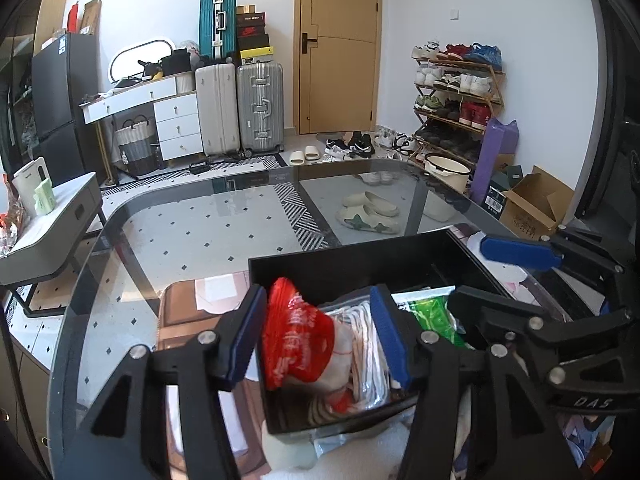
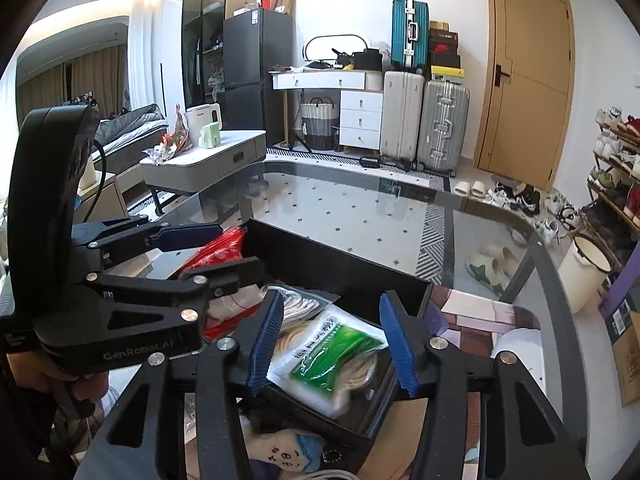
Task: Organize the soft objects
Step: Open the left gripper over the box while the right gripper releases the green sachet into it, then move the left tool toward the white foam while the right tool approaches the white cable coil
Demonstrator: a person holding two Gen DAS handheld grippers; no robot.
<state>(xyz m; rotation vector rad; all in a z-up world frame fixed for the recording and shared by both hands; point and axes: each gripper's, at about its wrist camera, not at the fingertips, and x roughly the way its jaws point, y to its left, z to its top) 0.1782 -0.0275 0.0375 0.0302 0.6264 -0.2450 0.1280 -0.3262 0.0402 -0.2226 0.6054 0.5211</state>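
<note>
Widest first: a glass table (image 1: 200, 240), dark-rimmed, rounded at its far corners. Toward its near edge, a black box (image 1: 340, 264), open-topped.

Inside, against the box's left wall, a red packet (image 1: 298, 340), crumpled and propped half upright, long axis rising toward the far wall. Beside it toward the middle, a clear bag of striped cloth (image 1: 368, 344), lying flat. On the right half of the box floor, a green-and-white packet (image 2: 332, 352), flat, long axis slanting from near left to far right, resting over a coil of cream cord (image 2: 360, 376). Outside the box, at the table's near edge, a small plush toy (image 2: 288, 452), not yet put in.

Left gripper (image 1: 318, 300): released, pads spread to either side of the red packet, left pad just beside it, right pad clear of it, striped bag showing in the gap; nothing pinched. Pitched downward over the box's near left corner.

Right gripper (image 2: 331, 300): likewise released, straddling the green packet from above, no pad pressing on it. Pitched down at a similar angle over the near right corner, close alongside the left.

Judged from this: both packets already home in the box, so probably next a reach back to the near edge for the plush toy. Below and behind the right fingers, hence a draw-back and a steeper tip before closing. Nearer hand hard to tell.
</note>
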